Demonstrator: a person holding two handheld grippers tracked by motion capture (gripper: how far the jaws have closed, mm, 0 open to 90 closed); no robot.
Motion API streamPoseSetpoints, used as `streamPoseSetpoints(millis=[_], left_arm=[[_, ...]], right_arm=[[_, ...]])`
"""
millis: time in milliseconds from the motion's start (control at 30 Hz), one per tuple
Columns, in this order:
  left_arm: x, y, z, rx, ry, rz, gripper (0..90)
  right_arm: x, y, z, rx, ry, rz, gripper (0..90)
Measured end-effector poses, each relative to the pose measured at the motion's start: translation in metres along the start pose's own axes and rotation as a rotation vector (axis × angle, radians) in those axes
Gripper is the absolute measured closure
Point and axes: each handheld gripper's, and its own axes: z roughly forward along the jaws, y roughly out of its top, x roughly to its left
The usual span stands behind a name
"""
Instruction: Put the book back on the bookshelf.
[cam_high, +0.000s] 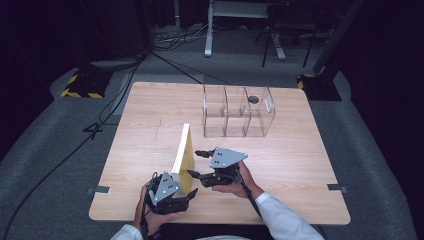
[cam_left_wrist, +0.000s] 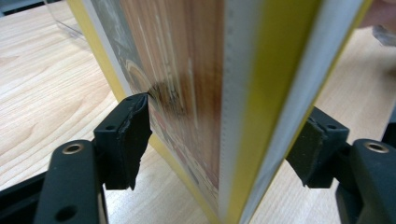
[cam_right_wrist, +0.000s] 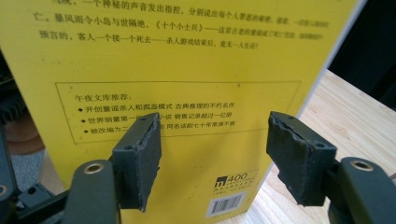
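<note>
Hand-held gripper (cam_right_wrist: 212, 158) gapes before yellow book (cam_right_wrist: 187, 60).

The upright paperback book (cam_right_wrist: 187, 70) has a yellow back cover printed with black text, a thin black-lined box and a white barcode patch; its front cover (cam_left_wrist: 177, 84) shows brown and cream streaks inside a yellow border. The light wooden table (cam_high: 280, 165) has pale grain. The clear plastic organiser (cam_high: 237, 112) is colourless.
</note>
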Motion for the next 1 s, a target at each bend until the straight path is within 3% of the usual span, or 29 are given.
streamPoseSetpoints(millis=[100,200,400,533,567,700,800,833,867,1000], left_arm=[[-0.002,0.002,0.000,-0.021,0.033,-0.004,27.6],[-0.002,0.004,-0.002,-0.033,0.056,-0.018,32.2],[0.003,0.004,-0.007,-0.035,0.071,-0.028,56.5],[0.010,0.002,-0.009,-0.045,0.048,-0.043,71.0],[0.019,-0.001,-0.012,-0.051,0.017,-0.075,74.0],[0.026,-0.003,-0.012,-0.063,-0.058,-0.068,75.0],[0.026,-0.001,-0.010,-0.061,-0.115,-0.026,75.2],[0.025,0.000,-0.010,-0.055,-0.123,0.001,75.1],[0.025,0.000,-0.010,-0.055,-0.123,0.001,75.1],[0.022,0.004,-0.004,-0.054,-0.219,0.073,73.8]], right_arm=[[0.000,-0.001,0.001,-0.005,-0.003,0.016,36.3],[0.001,-0.002,0.002,-0.014,-0.011,0.021,36.6],[0.002,-0.005,0.001,0.002,-0.022,0.001,36.7],[0.000,-0.009,-0.001,0.014,-0.035,0.005,36.5],[-0.002,-0.010,-0.003,0.014,-0.032,0.016,36.3],[-0.013,-0.020,-0.013,0.020,-0.059,0.035,36.1],[-0.023,-0.027,-0.023,0.018,-0.059,0.056,35.3],[-0.027,-0.029,-0.027,0.017,-0.057,0.059,34.9],[-0.030,-0.032,-0.032,0.015,-0.051,0.063,34.5],[-0.042,-0.039,-0.046,0.002,0.019,0.079,33.8]])
